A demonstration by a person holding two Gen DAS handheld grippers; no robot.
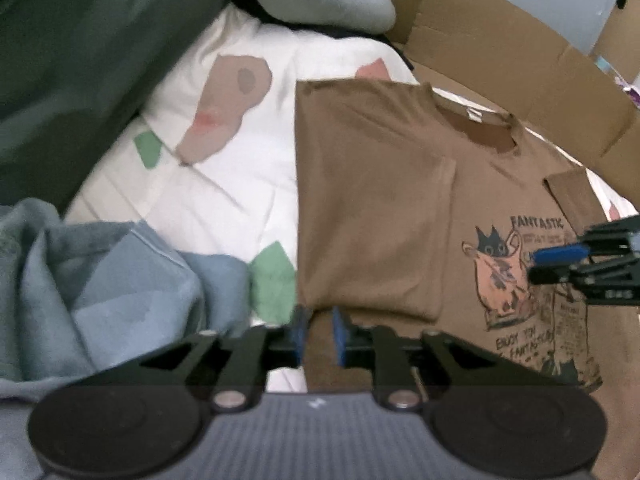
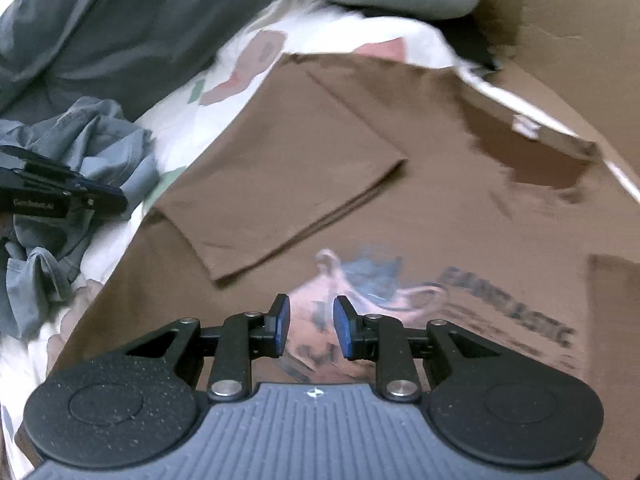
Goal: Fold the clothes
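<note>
The brown T-shirt [image 1: 372, 208] lay flat on the white patterned bedsheet [image 1: 224, 184], 1 sleeve folded in over its chest, the cardboard box [image 1: 500, 52] just beyond its collar. The left gripper [image 1: 319, 334] hung over the shirt's left edge, its blue pads slightly apart with nothing pinched. The right gripper [image 2: 310, 328] hovered over the shirt's printed cat graphic [image 2: 320, 320], likewise parted and empty. Crumpled blue-grey clothes [image 1: 100, 280] sat left of the shirt.
</note>
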